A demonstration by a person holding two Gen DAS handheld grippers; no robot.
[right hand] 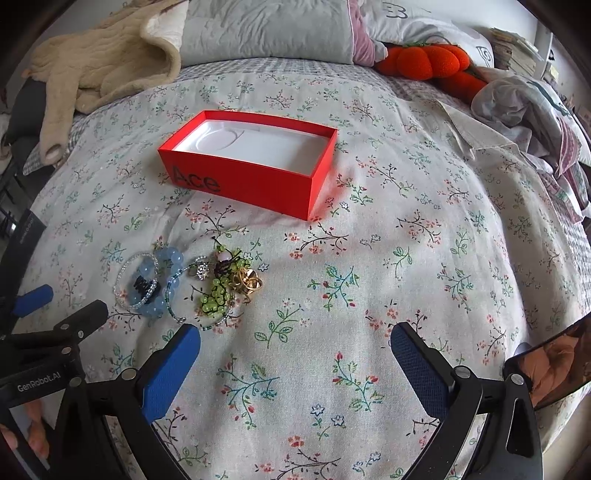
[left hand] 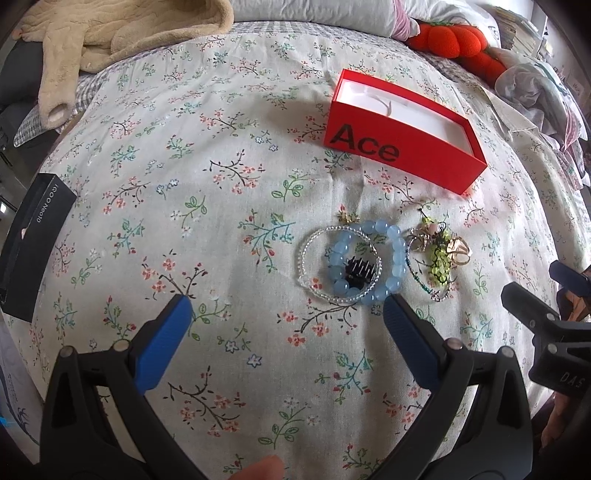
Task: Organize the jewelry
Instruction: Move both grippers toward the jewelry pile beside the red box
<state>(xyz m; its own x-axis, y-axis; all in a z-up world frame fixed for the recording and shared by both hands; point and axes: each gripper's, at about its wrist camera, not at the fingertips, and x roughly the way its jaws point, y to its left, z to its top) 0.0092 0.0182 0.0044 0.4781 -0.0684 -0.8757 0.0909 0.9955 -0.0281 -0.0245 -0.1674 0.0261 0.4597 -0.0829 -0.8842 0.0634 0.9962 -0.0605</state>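
An open red box (left hand: 402,147) marked "Ace", with a white empty inside, sits on the floral bedspread; it also shows in the right wrist view (right hand: 255,177). In front of it lies a pile of jewelry: a blue bead bracelet (left hand: 397,254) (right hand: 170,258), a clear bead bracelet (left hand: 306,258), a black hair clip (left hand: 360,271), green beads (left hand: 439,258) (right hand: 218,291) and gold rings (left hand: 460,249) (right hand: 249,282). My left gripper (left hand: 286,308) is open and empty, its right fingertip close to the blue bracelet. My right gripper (right hand: 295,336) is open and empty, to the right of the pile.
A black box (left hand: 35,240) lies at the bed's left edge. A beige fleece garment (right hand: 103,62), pillows (right hand: 266,29), an orange plush toy (right hand: 432,62) and crumpled clothes (right hand: 524,107) lie along the back and right of the bed.
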